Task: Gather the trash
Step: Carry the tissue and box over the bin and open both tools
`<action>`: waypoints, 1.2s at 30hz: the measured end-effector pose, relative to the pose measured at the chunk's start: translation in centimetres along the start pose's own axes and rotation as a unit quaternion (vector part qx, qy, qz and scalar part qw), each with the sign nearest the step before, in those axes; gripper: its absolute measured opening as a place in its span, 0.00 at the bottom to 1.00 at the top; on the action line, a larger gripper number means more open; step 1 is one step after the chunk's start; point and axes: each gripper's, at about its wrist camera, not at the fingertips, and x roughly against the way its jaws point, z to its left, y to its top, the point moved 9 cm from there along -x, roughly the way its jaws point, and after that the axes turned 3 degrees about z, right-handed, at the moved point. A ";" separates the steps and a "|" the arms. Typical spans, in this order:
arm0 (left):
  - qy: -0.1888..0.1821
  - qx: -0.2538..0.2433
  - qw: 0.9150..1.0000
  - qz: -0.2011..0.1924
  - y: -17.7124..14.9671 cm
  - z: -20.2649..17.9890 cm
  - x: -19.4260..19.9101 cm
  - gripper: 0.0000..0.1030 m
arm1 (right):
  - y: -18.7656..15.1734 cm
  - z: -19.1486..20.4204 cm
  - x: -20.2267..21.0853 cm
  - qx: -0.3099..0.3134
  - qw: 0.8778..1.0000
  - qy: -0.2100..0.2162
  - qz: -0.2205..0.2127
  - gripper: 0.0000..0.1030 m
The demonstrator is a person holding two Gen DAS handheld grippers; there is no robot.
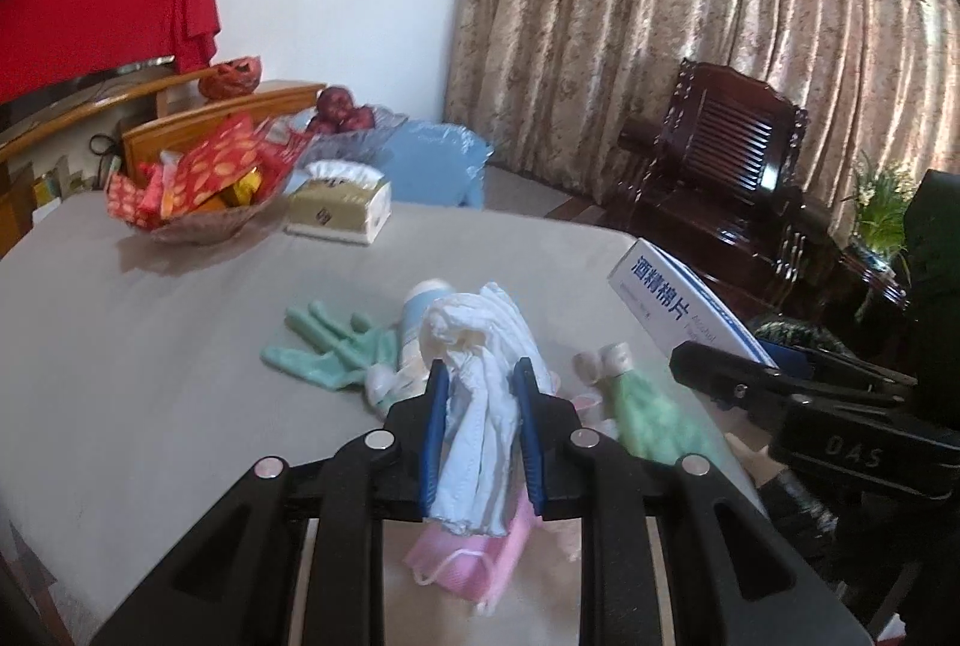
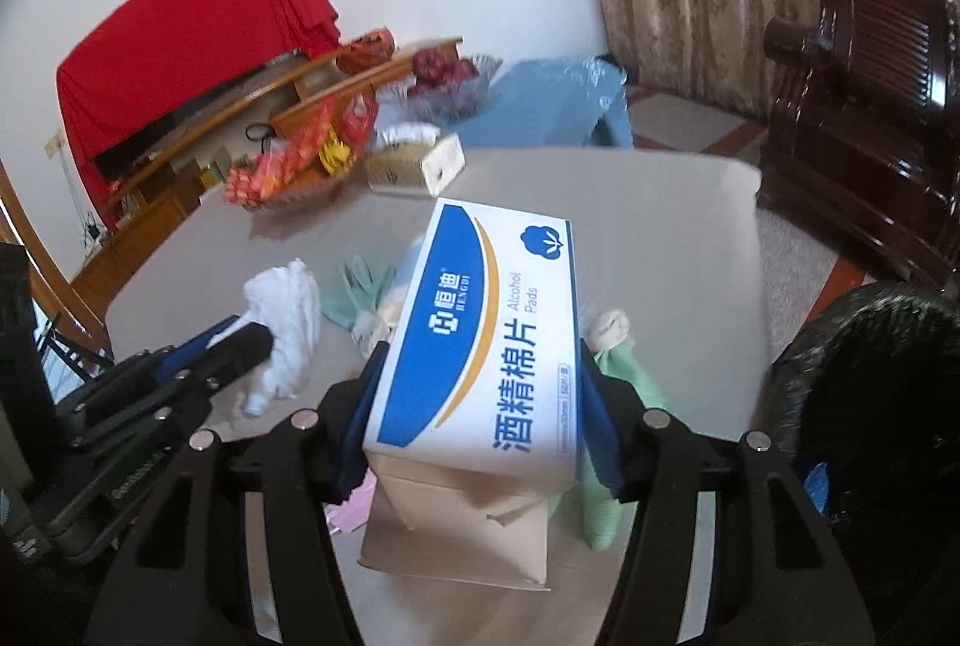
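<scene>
Both hand-held grippers loaded; trash remains on the surface.

Left hand-held gripper (image 1: 480,388) pinches crumpled white tissue (image 1: 480,346); right hand-held gripper (image 2: 480,376) clamps a rigid cardboard alcohol-pad box (image 2: 480,340), both clear of the surface (image 1: 150,346). Still lying there: limp green rubber gloves (image 1: 324,352), a pink mesh face mask (image 1: 468,568), a bottle (image 1: 420,310).
</scene>
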 end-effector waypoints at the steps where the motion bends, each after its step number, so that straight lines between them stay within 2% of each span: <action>1: -0.003 -0.002 1.000 -0.003 0.2 -0.5 0.2 0.21 | 0.2 -0.3 0.8 0.000 1.000 -0.003 -0.006 0.55; 14: -0.072 -0.049 0.996 -0.029 2.4 -10.3 1.6 0.21 | 0.8 -6.9 9.8 -0.025 0.996 -0.050 -0.069 0.55; 23: -0.132 -0.098 0.986 -0.024 1.7 -19.2 0.5 0.21 | -2.0 -14.9 15.3 -0.064 0.986 -0.124 -0.089 0.55; 30: -0.177 -0.135 0.975 -0.014 0.8 -26.3 -1.1 0.21 | -5.6 -21.3 17.7 -0.095 0.975 -0.185 -0.084 0.55; 36: -0.204 -0.156 0.966 0.012 -0.8 -31.5 -3.9 0.21 | -8.7 -25.4 16.7 -0.113 0.969 -0.213 -0.056 0.55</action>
